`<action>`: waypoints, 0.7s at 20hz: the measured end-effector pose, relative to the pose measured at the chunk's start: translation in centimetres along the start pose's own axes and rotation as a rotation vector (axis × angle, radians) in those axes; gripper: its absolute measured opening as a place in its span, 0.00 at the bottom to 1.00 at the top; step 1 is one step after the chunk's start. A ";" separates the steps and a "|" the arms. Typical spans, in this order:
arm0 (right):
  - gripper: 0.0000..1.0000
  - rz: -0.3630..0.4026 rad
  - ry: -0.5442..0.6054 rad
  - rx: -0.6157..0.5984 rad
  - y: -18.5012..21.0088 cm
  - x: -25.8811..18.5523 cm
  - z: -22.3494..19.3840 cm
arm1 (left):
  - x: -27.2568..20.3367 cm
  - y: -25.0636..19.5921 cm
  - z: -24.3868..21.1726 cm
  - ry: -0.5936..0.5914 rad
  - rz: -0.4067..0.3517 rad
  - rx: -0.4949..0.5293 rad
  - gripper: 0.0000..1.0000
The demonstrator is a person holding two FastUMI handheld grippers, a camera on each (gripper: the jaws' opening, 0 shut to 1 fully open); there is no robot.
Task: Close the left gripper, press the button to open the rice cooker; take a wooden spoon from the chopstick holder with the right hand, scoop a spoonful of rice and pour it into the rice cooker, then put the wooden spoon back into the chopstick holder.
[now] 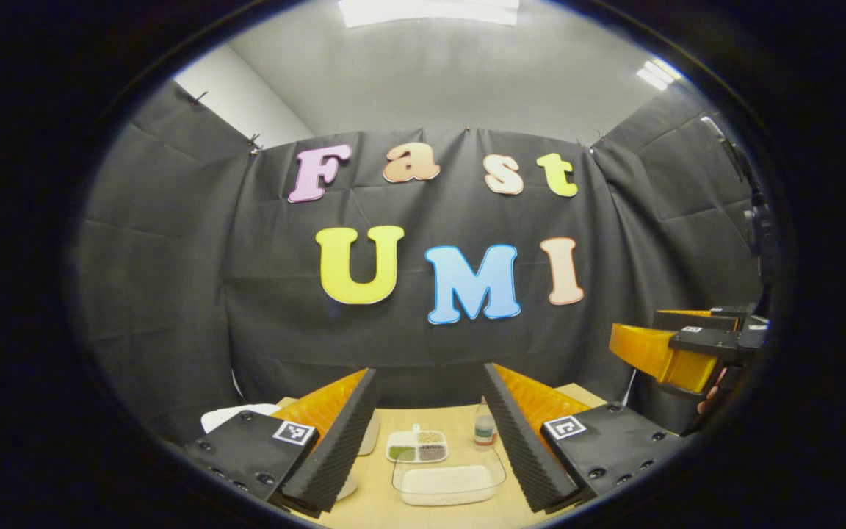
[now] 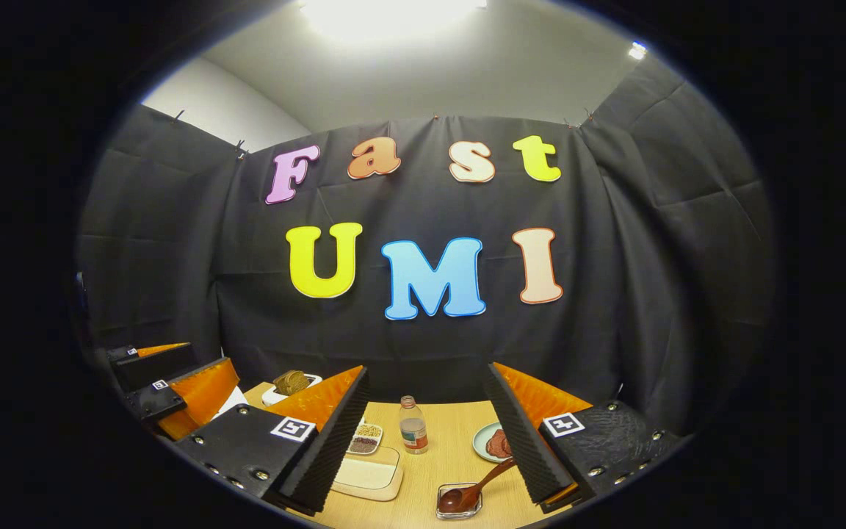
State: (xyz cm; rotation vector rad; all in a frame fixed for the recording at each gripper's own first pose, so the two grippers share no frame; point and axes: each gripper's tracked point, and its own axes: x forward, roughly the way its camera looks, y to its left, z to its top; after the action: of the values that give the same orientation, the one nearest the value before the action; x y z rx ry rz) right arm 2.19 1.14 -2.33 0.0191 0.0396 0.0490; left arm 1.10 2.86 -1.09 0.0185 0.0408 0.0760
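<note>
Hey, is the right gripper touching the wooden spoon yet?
Apart. In the right gripper view, the right gripper is open above the table, and the wooden spoon rests in its small holder below, with no finger on it.

**Colours on the pale wooden table**

The table (image 2: pixel 452 455) is light wood colour, with fine grain lines. Ahead of the right gripper (image 2: pixel 427 441) stands a clear bottle (image 2: pixel 413 425) with a label in red, white and green. To the right of it, a pale green plate (image 2: pixel 483 441) holds something reddish-brown. Just below, a dark brown wooden spoon (image 2: pixel 471 488) lies in a clear small dish (image 2: pixel 458 503). Between the fingers of the left gripper (image 1: pixel 430 441), a clear tray (image 1: pixel 449 477) holds white rice (image 1: pixel 446 485). Behind it a white divided dish (image 1: pixel 417 445) holds green, beige and dark grains.
</note>
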 end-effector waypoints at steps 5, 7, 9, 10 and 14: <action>0.97 0.005 -0.002 0.006 0.2 1.0 0.2 | -0.2 0.8 0.3 -0.011 0.011 0.010 0.97; 0.97 0.018 -0.002 0.003 0.7 1.1 0.2 | -0.4 1.4 0.2 -0.010 0.022 0.011 0.97; 0.97 0.029 0.000 -0.004 1.2 1.0 0.1 | -0.4 1.9 0.0 -0.003 0.032 0.008 0.98; 0.97 0.034 -0.001 -0.008 1.3 1.0 0.1 | -0.5 2.0 -0.2 -0.003 0.035 0.004 0.97; 0.92 0.052 0.014 -0.013 2.0 0.8 -0.4 | -0.5 3.1 -0.9 0.002 0.038 -0.043 0.98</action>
State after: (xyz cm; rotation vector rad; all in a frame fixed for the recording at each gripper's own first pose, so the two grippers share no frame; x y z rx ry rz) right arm 2.87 3.16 -2.70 0.0069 0.0524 0.1018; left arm 0.36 5.94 -1.93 -0.0236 0.0406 0.1144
